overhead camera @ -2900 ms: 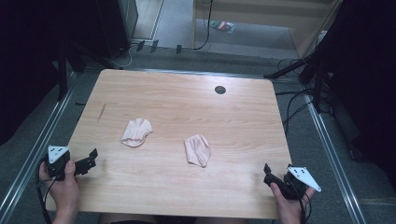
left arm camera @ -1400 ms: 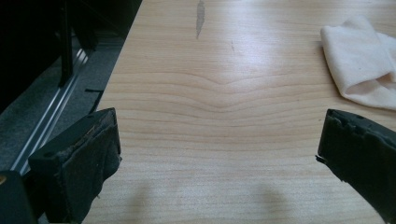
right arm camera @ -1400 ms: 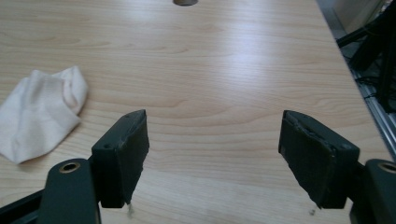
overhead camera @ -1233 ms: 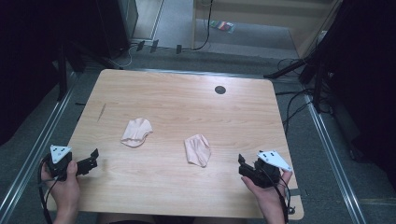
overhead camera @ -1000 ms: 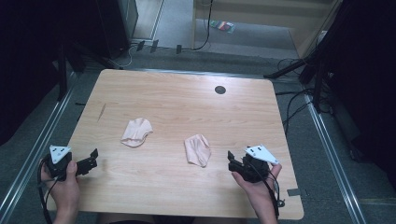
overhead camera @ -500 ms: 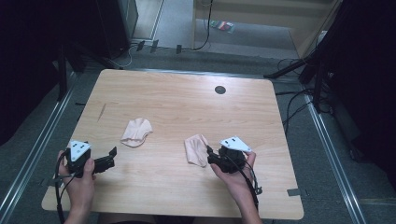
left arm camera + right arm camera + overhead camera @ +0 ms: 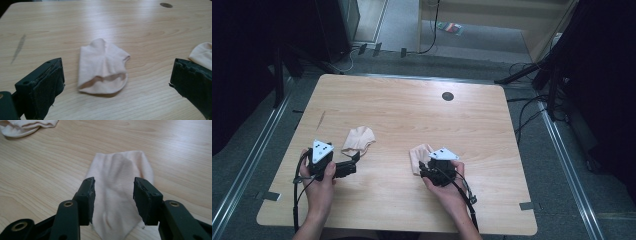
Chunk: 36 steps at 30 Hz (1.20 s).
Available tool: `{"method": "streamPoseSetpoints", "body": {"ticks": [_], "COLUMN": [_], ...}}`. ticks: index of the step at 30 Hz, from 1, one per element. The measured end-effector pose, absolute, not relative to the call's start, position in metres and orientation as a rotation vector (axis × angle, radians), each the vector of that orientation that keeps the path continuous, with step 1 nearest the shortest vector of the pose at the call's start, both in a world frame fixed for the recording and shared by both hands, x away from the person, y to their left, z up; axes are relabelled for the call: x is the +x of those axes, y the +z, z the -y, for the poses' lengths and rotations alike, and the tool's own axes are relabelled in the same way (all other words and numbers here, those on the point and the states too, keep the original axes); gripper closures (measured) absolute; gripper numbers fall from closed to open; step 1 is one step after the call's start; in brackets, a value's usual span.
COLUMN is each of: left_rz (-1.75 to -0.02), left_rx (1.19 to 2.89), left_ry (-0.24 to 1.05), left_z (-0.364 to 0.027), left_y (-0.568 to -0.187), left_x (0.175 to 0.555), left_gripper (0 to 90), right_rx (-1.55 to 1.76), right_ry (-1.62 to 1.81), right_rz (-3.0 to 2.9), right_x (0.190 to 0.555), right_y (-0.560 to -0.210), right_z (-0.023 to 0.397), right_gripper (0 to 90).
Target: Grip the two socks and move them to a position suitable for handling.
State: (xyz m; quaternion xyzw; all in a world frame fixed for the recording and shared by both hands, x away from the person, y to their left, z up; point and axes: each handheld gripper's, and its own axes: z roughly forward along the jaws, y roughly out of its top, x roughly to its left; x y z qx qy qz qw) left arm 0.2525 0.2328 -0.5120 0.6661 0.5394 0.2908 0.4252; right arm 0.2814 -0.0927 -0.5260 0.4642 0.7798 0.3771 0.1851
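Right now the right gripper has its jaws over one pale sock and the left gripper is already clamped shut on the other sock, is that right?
Not quite. The left gripper is not clamped: the left gripper view shows its jaws wide open, short of the left sock, which lies free on the table. The rest holds: the right gripper has its jaws over the right sock.

Light wooden table [image 7: 512, 150] — two pale pink socks on it, left sock [image 7: 358, 139], right sock [image 7: 419, 157], well apart.
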Motion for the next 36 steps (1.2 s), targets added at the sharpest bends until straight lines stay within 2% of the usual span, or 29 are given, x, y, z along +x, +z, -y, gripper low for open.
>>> {"method": "streamPoseSetpoints", "body": {"ticks": [4,8,13,23,36], "left_rz": [-1.314,-1.291,-1.274,-1.221,-1.081], "left_rx": [1.708,1.714,1.716,1.768,1.833], "left_ry": [0.703,0.664,0.613,0.553,0.358], "left_z": [-0.22,-0.215,-0.209,-0.19,-0.154], "left_y": [-0.517,-0.519,-0.523,-0.531,-0.539], "left_x": [0.252,0.247,0.236,0.232,0.225], "left_gripper": [0.0,0.0,0.0,0.0,0.0], "right_rx": [1.313,1.332,1.344,1.303,1.213], "right_ry": [1.039,1.002,1.02,1.127,1.268], "right_rz": [-2.215,-2.204,-2.193,-2.184,-2.198], "right_x": [0.282,0.281,0.28,0.27,0.252], "right_y": [-0.535,-0.543,-0.542,-0.524,-0.487], "right_z": [0.084,0.083,0.089,0.091,0.073], "right_gripper": [59.0,68.6,88.5,89.9,90.0]}}
